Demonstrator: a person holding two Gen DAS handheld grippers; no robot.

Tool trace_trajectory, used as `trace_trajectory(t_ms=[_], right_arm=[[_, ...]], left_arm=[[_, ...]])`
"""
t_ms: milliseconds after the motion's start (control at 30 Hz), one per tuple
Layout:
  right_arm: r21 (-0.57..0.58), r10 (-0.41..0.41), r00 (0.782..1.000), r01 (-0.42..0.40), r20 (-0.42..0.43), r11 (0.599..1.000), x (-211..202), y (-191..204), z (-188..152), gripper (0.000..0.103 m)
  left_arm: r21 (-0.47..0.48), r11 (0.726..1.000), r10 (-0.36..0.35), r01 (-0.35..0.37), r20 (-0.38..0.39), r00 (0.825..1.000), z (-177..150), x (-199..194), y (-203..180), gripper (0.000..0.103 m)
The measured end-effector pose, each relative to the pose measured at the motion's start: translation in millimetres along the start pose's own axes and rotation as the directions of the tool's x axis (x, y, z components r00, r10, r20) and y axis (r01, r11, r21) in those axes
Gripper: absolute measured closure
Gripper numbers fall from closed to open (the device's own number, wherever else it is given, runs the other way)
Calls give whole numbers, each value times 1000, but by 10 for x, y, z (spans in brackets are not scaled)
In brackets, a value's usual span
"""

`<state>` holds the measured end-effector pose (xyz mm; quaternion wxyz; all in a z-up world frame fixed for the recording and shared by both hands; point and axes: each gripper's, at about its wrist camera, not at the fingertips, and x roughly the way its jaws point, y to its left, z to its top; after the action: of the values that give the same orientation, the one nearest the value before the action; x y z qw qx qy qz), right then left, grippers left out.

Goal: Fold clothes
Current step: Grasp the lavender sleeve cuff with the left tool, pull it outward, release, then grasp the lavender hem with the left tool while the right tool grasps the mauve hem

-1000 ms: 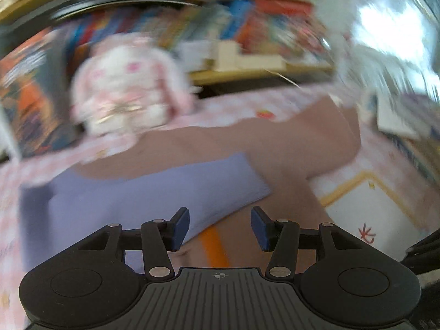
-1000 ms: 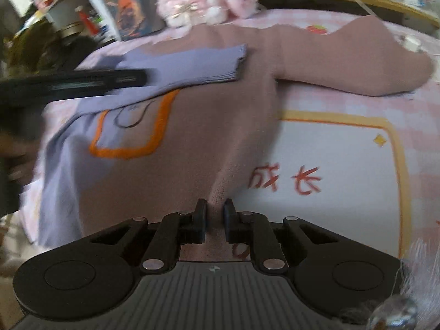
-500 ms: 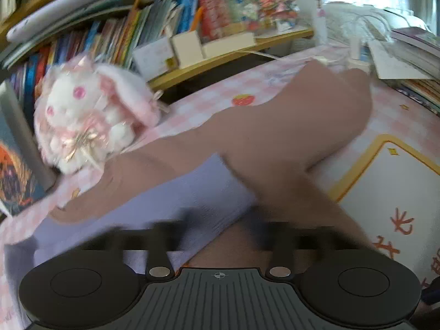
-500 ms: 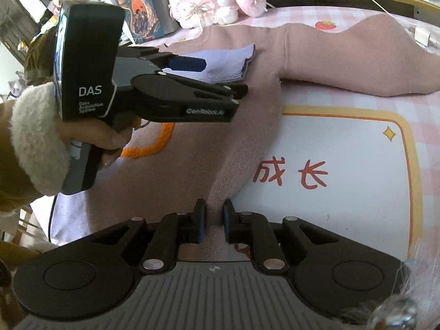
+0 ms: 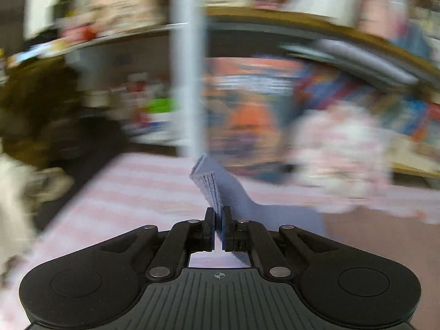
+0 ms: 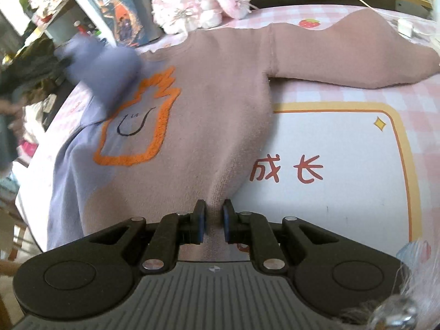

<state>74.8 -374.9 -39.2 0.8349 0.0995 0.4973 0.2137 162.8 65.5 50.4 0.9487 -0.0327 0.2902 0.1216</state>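
Observation:
A dusty-pink sweater (image 6: 220, 110) with a lilac side and an orange-outlined patch (image 6: 137, 126) lies spread on the pink checked table. Its pink sleeve (image 6: 357, 55) stretches to the back right. My right gripper (image 6: 211, 224) is shut on the sweater's bottom hem at the near edge. In the left wrist view my left gripper (image 5: 218, 228) is shut on the lilac sleeve cuff (image 5: 211, 181), which sticks up from between the fingers. In the right wrist view that lilac sleeve (image 6: 104, 74) is a lifted blur at the left, over the sweater's shoulder.
A white mat (image 6: 343, 170) with a yellow border and red characters lies right of the sweater. A pink plush rabbit (image 6: 195, 2) and a book (image 6: 123, 13) stand at the back. Shelves of books (image 5: 357, 82) rise behind. A small white charger (image 6: 404, 26) sits far right.
My left gripper has shut on the lilac cuff and swung it left, off the sweater's chest, uncovering the orange patch. The right gripper has kept its hold on the hem.

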Motion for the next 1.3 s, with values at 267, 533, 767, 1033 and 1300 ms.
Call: trace_trajectory(t_ms=[267, 533, 767, 1033, 1300], right_arm=[[60, -149, 988, 146, 48, 987, 0, 208, -119, 92], [141, -253, 966, 243, 53, 960, 38, 407, -198, 89], [161, -306, 949, 292, 76, 943, 95, 608, -268, 85], [166, -371, 925, 354, 84, 920, 72, 726, -406, 71], [230, -407, 910, 381, 80, 896, -104, 740, -683, 71]], left_arm=[[-27, 985, 166, -169, -68, 984, -200, -41, 1096, 100], [-128, 959, 257, -253, 13, 966, -235, -100, 1636, 100], [-109, 978, 175, -176, -18, 984, -421, -285, 1591, 89], [-70, 996, 58, -63, -70, 996, -682, -526, 1459, 55], [-55, 955, -295, 290, -231, 927, -1210, -669, 756, 40]])
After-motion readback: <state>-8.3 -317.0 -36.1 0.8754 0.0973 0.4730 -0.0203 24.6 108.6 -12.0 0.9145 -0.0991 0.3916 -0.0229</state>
